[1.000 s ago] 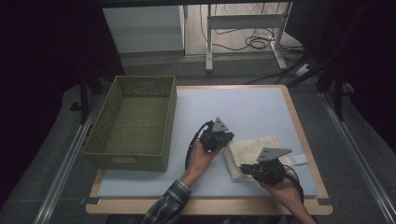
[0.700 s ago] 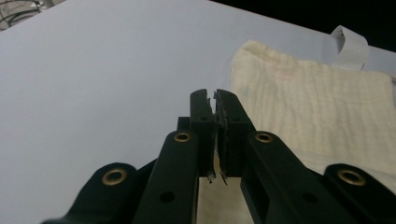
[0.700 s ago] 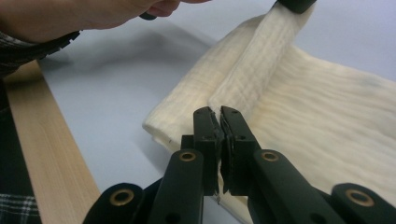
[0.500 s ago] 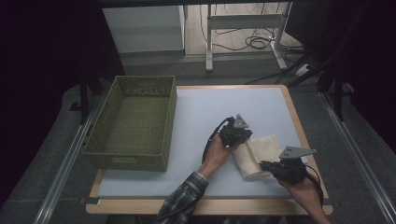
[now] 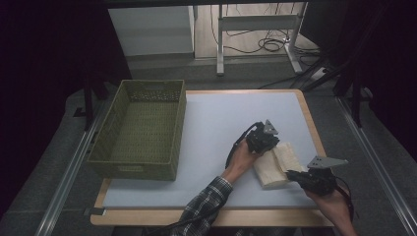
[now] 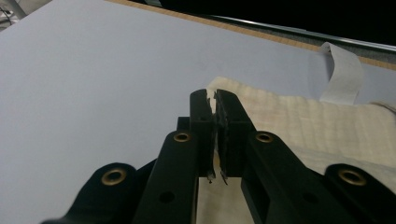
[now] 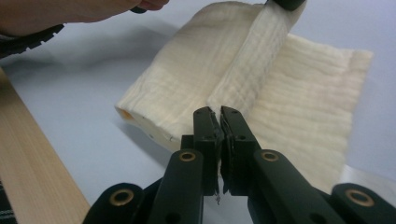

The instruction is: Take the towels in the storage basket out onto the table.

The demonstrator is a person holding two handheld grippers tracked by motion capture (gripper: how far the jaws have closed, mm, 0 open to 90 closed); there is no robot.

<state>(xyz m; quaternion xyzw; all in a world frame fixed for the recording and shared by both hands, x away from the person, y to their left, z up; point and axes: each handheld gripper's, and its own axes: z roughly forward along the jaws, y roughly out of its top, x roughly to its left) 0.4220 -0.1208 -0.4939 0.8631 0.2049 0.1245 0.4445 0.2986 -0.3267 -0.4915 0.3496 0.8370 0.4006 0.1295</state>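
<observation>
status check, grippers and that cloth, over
Left gripper shut on cream cloth edge; right gripper shut on its near edge. Cloth mid-fold on mat. Basket apart, left.

Clearance, table centre
Pale blue mat (image 5: 221, 128) lies open between the green woven basket (image 5: 142, 128) and the cream folded cloth (image 5: 275, 164).

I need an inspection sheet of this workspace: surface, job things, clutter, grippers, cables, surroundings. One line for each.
Surface: pale blue mat on a wood-edged table.
Job's things: cream cloth, partly folded, near the right edge of the mat; white tag at its far edge.
Clutter: green woven basket at the left, nothing in it.
Grippers: left gripper shut on the cloth's far edge; right gripper shut on its near edge.
Cables: black cable trailing from the left gripper; loose cables on the floor behind.
Surroundings: dark, with a white frame behind the table.
</observation>
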